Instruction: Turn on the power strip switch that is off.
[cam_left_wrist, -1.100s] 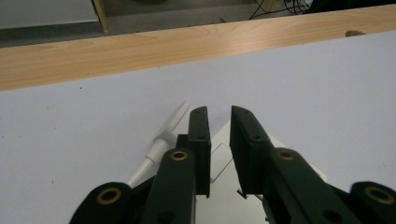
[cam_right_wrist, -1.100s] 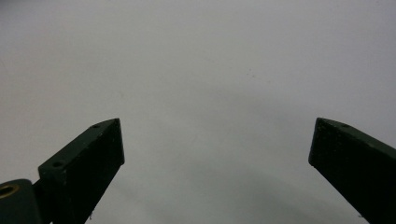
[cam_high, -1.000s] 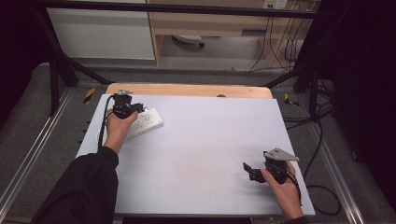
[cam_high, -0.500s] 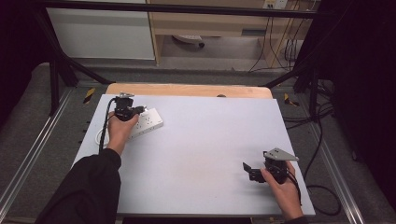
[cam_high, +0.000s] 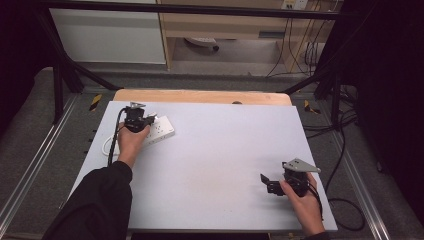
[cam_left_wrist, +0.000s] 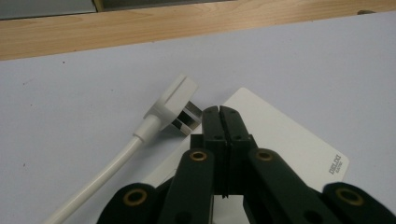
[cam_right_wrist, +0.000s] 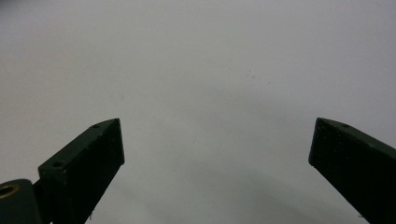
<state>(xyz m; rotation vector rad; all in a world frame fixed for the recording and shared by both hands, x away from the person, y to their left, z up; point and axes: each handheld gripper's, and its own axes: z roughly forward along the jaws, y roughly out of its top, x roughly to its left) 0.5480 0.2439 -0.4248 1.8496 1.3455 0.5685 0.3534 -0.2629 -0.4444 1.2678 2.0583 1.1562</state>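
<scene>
Plug (cam_left_wrist: 173, 105) lay on its side at far-left of table (cam_high: 225, 150), just beside power strip (cam_left_wrist: 280, 135) | left of my closed, empty left gripper (cam_left_wrist: 219, 110) tips | right gripper (cam_right_wrist: 215, 154) open, well apart

The flat white power strip (cam_left_wrist: 280, 140) looks like smooth plastic with a soft shine, and small grey letters are printed on one corner. The white plug (cam_left_wrist: 170, 105) beside it is the same smooth plastic, and its prongs look like bright, reflecting metal. The round white cable (cam_left_wrist: 100, 177) has a slightly glossy skin, like rubber or soft plastic.

The black left gripper (cam_left_wrist: 220, 112) seems to be matt hard plastic, with brass-coloured metal rings in its joints. The black right gripper (cam_right_wrist: 215, 140) has the same dull finish.

The pale grey table top (cam_high: 225, 150) is matt and smooth. The light brown board (cam_left_wrist: 140, 23) behind it shows wood grain.
</scene>
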